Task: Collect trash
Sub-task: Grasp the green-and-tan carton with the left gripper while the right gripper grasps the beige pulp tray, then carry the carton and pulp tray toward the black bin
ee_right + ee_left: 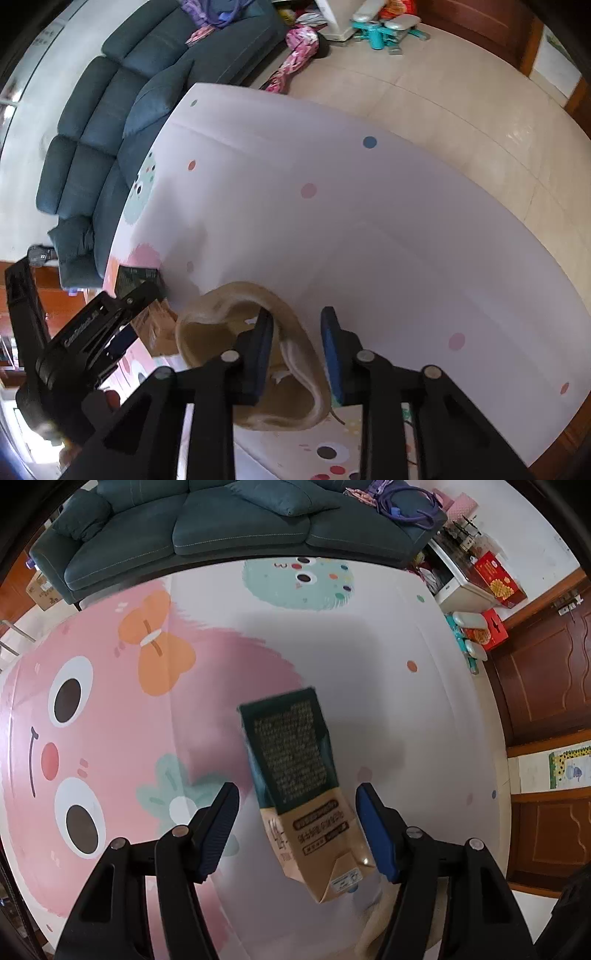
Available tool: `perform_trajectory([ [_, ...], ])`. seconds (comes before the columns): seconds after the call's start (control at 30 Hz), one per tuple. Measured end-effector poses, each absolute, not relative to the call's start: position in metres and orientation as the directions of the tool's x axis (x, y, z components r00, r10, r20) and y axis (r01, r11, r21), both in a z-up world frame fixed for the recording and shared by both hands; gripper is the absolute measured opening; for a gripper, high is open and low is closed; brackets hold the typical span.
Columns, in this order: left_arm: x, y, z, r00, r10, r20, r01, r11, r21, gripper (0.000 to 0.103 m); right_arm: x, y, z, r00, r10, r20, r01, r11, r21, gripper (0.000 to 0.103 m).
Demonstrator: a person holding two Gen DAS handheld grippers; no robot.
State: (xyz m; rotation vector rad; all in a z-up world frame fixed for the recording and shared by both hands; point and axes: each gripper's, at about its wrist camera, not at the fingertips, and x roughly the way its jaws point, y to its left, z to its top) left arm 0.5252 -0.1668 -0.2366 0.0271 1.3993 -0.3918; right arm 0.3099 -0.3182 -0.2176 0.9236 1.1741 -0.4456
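Observation:
A green and tan drink carton (299, 794) is in mid-air between the fingers of my left gripper (297, 830), which is open; neither pad touches it and it looks blurred. Below it a beige bag rim (380, 919) shows. In the right wrist view my right gripper (295, 354) straddles the rim of the beige bag (255, 369), its left pad inside the bag and its right pad outside, a gap showing at the right pad. The left gripper (110, 317) with the carton (151, 325) shows at the left, just over the bag's edge.
A cartoon play mat (129, 720) covers the floor. A dark blue sofa (221, 528) stands at the far side. Red boxes (498, 579) and a white cabinet are at the right by brown wooden doors (546, 664). Tiled floor (443, 92) lies beyond the mat.

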Motion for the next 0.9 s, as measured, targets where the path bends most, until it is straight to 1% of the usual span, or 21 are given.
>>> perform_trajectory([
  [0.03, 0.523, -0.166, -0.237, 0.118, -0.267, -0.956, 0.285, 0.932, -0.225, 0.057, 0.310, -0.317, -0.217, 0.357, 0.154, -0.922, 0.717, 0.587, 0.376, 0.019],
  [0.1, 0.518, -0.164, -0.235, 0.111, -0.305, -0.946, 0.293, 0.919, -0.262, 0.039, 0.312, -0.314, -0.216, 0.361, 0.156, -0.920, 0.699, 0.607, 0.377, 0.019],
  [0.17, 0.514, -0.166, -0.232, 0.118, -0.303, -0.946, 0.313, 0.915, -0.254, 0.034, 0.315, -0.311, -0.217, 0.352, 0.153, -0.923, 0.687, 0.628, 0.366, 0.019],
  [0.43, 0.492, -0.163, -0.223, 0.147, -0.286, -0.947, 0.404, 0.891, -0.206, 0.034, 0.318, -0.301, -0.228, 0.285, 0.179, -0.942, 0.680, 0.654, 0.331, 0.019],
  [0.6, 0.478, -0.152, -0.215, 0.157, -0.299, -0.941, 0.424, 0.881, -0.209, 0.034, 0.317, -0.295, -0.232, 0.309, 0.179, -0.934, 0.648, 0.679, 0.345, 0.019],
  [0.63, 0.475, -0.150, -0.213, 0.161, -0.300, -0.940, 0.428, 0.880, -0.207, 0.034, 0.316, -0.293, -0.230, 0.321, 0.176, -0.931, 0.639, 0.685, 0.350, 0.016],
  [0.87, 0.439, -0.127, -0.187, 0.195, -0.325, -0.925, 0.423, 0.879, -0.220, 0.034, 0.297, -0.281, -0.200, 0.396, 0.123, -0.910, 0.570, 0.744, 0.348, 0.014],
  [0.9, 0.431, -0.122, -0.182, 0.199, -0.332, -0.922, 0.415, 0.881, -0.228, 0.034, 0.290, -0.279, -0.192, 0.413, 0.109, -0.904, 0.557, 0.756, 0.345, 0.013],
])
